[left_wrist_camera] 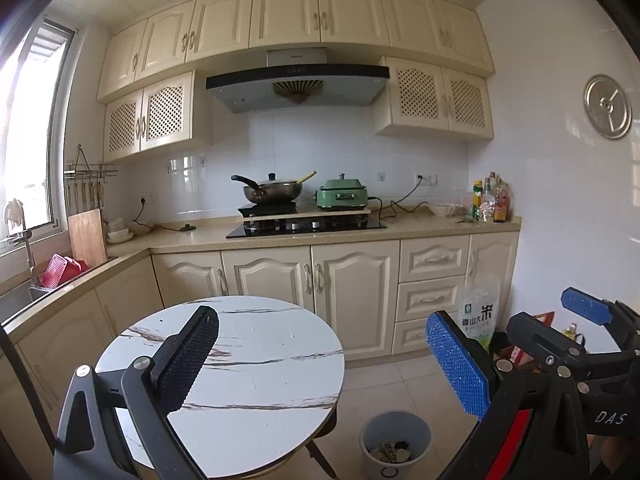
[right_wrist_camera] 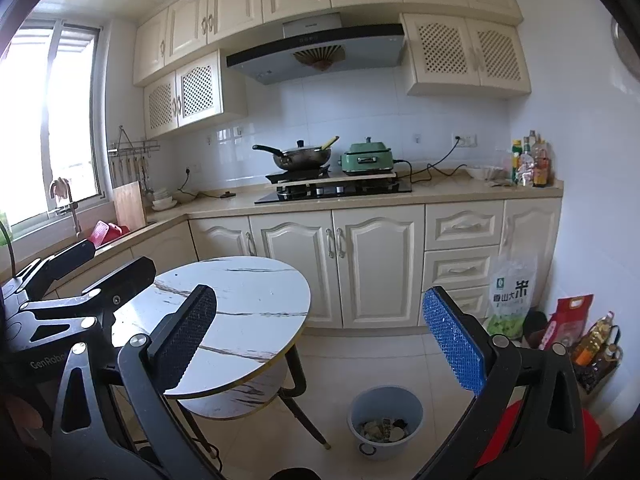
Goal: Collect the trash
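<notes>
Since no loose trash can be made out on the marble tabletop (left_wrist_camera: 256,344), the task is judged to be near its end. Both tools are held up, spread wide and empty: the left hand-held gripper (left_wrist_camera: 320,364) above the tabletop's edge, the right hand-held gripper (right_wrist_camera: 320,344) beside it. Collected scraps are seen lying in the grey bin (right_wrist_camera: 385,420) on the floor tiles, just beside the table legs. A last check is best done by sweeping both cameras slowly over the lower shelf (right_wrist_camera: 240,392) and the floor before anything is declared finished.
</notes>
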The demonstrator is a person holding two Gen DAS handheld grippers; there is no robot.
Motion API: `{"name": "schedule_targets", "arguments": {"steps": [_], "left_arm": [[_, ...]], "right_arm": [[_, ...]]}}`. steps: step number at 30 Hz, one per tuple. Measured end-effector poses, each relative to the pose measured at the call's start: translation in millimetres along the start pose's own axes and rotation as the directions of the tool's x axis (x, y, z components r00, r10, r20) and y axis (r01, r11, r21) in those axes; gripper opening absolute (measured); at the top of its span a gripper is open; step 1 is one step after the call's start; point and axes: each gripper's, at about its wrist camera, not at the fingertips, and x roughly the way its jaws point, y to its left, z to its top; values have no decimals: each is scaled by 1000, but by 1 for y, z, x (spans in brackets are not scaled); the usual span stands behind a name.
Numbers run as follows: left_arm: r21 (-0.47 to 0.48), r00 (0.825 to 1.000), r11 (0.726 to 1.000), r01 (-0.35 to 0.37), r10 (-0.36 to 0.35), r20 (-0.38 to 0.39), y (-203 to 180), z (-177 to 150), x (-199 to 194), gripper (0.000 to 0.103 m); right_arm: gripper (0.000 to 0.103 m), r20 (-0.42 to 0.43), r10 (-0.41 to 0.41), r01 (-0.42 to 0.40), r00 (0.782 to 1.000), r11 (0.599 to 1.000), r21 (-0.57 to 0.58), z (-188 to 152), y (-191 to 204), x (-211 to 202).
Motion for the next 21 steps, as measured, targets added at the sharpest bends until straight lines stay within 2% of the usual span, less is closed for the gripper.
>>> {"name": "schedule_targets", "arguments": {"steps": [21], "left_arm": [[2,1000,1000,1,-1,4,7,-6,12,102]], "right_arm": [[103,-5,5,-5,1000,1000,0,3,-3,1]]}}
